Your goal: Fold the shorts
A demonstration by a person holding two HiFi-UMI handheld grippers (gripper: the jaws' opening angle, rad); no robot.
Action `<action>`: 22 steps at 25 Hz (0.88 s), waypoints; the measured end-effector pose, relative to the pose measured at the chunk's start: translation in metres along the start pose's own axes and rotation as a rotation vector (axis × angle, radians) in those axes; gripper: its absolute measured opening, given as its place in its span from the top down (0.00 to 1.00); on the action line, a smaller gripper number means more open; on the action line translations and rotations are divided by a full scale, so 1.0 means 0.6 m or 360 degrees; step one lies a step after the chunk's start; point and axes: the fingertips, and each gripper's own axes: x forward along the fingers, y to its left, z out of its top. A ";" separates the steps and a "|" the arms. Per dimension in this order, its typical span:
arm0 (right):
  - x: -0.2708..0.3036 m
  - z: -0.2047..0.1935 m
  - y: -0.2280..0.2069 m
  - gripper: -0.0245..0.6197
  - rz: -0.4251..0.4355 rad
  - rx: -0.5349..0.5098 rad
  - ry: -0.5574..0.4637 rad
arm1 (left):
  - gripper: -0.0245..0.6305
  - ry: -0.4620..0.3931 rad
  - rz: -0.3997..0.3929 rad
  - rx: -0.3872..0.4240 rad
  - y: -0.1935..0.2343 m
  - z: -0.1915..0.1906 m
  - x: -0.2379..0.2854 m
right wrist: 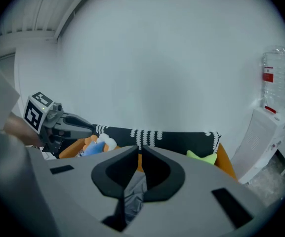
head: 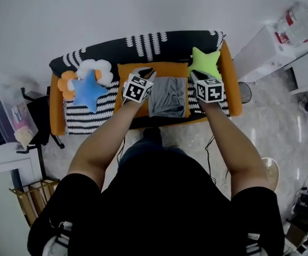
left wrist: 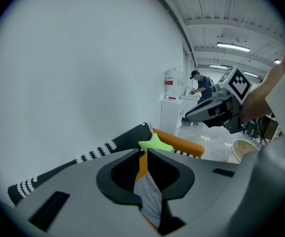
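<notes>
The grey shorts (head: 167, 96) hang spread between my two grippers, above the orange cushion (head: 155, 69) on the sofa. My left gripper (head: 145, 72) is shut on the shorts' upper left edge, and the grey cloth (left wrist: 151, 197) runs down between its jaws. At the upper right edge my right gripper (head: 193, 74) is shut as well, with bunched grey fabric (right wrist: 134, 195) pinched in its jaws. Both grippers are held up at about the same height, arms stretched forward. The lower part of the shorts drapes toward the sofa seat.
The orange sofa (head: 55, 112) carries a black-and-white striped blanket (head: 143, 40), a blue star cushion (head: 88, 91), a flower cushion (head: 96, 68) and a green star cushion (head: 205, 62). A white cabinet with a water bottle (head: 298, 23) stands right, a plastic box (head: 12, 116) left. A person (left wrist: 200, 85) stands far off.
</notes>
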 end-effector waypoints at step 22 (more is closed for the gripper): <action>-0.068 0.206 0.016 0.93 -0.0009 -0.0054 -0.0279 | 0.88 -0.0228 0.0053 0.0039 0.087 0.167 -0.070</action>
